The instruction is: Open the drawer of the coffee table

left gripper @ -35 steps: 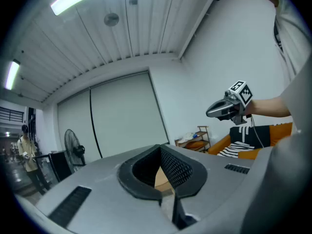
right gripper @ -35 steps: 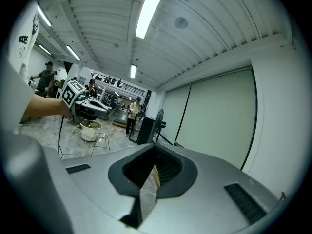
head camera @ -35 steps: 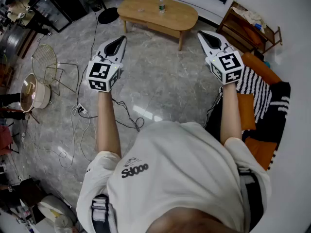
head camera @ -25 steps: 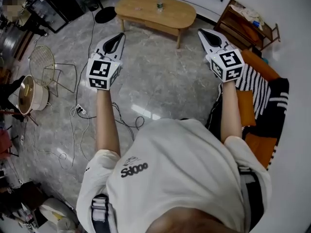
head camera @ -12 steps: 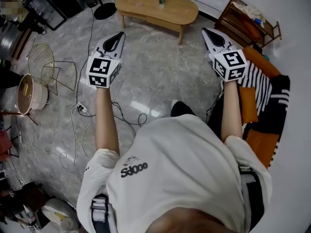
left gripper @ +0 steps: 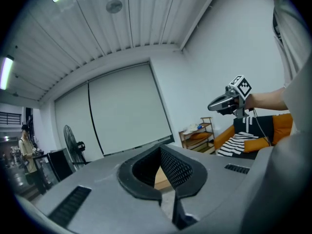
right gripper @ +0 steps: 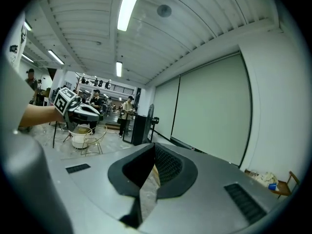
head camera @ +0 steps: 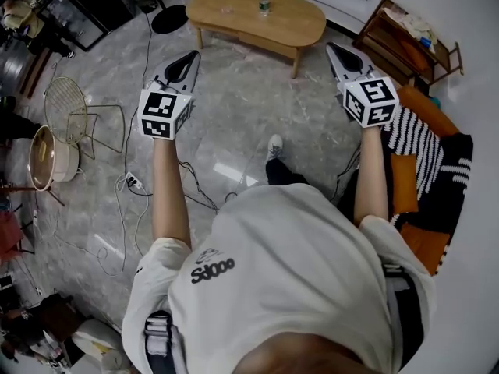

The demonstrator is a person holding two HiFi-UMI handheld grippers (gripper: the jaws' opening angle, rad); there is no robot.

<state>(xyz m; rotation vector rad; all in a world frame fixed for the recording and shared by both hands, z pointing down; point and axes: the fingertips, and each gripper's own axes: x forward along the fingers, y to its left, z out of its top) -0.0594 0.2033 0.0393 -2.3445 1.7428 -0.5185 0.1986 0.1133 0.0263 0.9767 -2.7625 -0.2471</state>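
Note:
An oval wooden coffee table [head camera: 257,14] stands at the far side of the marble floor, with a small bottle [head camera: 263,2] on top. A darker panel [head camera: 251,44] runs under its near edge; no drawer gap shows. My left gripper [head camera: 189,59] is held out level in the air, shut and empty, well short of the table's left end. My right gripper [head camera: 331,50] is also shut and empty, short of the table's right end. In the left gripper view a sliver of the table's wood [left gripper: 161,177] shows between the shut jaws. The other gripper appears in each gripper view.
An orange sofa with a striped cushion [head camera: 417,142] and a wooden shelf [head camera: 417,41] lie to the right. A wire chair [head camera: 74,104], a round pot [head camera: 47,154], a floor cable [head camera: 168,181] and a fan base [head camera: 168,22] are on the left. My foot [head camera: 273,150] is ahead of me.
The person has stepped towards the table: a foot has come into view below the grippers and the floor has slid back. Both grippers went forward with the body and stayed shut.

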